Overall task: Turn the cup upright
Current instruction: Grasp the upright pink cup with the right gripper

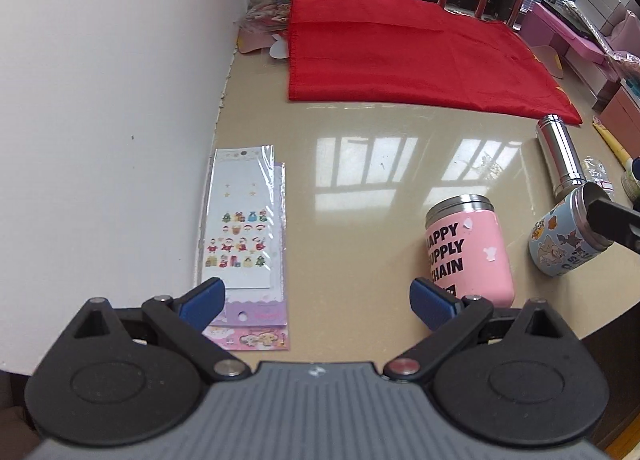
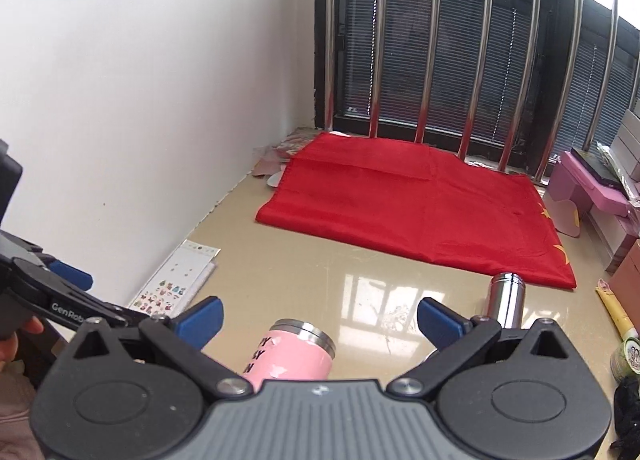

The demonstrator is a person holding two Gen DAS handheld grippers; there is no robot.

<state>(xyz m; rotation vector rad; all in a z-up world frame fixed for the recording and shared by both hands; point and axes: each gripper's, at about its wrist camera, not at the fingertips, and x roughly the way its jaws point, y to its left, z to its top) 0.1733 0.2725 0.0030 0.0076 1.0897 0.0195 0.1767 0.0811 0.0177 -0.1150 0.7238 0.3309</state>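
A pink cup (image 1: 470,250) with black lettering stands on the beige table, steel rim up, just right of my left gripper's right finger. It also shows in the right wrist view (image 2: 292,354), below and between my right fingers. A blue cartoon cup (image 1: 566,236) stands to its right with a black finger of the right gripper (image 1: 614,220) at its steel rim. A plain steel cup (image 1: 560,154) (image 2: 506,302) stands behind them. My left gripper (image 1: 318,300) is open and empty. My right gripper (image 2: 320,318) is open.
Sticker sheets (image 1: 242,232) lie by the white wall on the left. A red cloth (image 1: 400,56) covers the back of the table under a barred window. Pink boxes (image 2: 588,188) and packets crowd the right edge. The left gripper (image 2: 60,296) shows at the left of the right wrist view.
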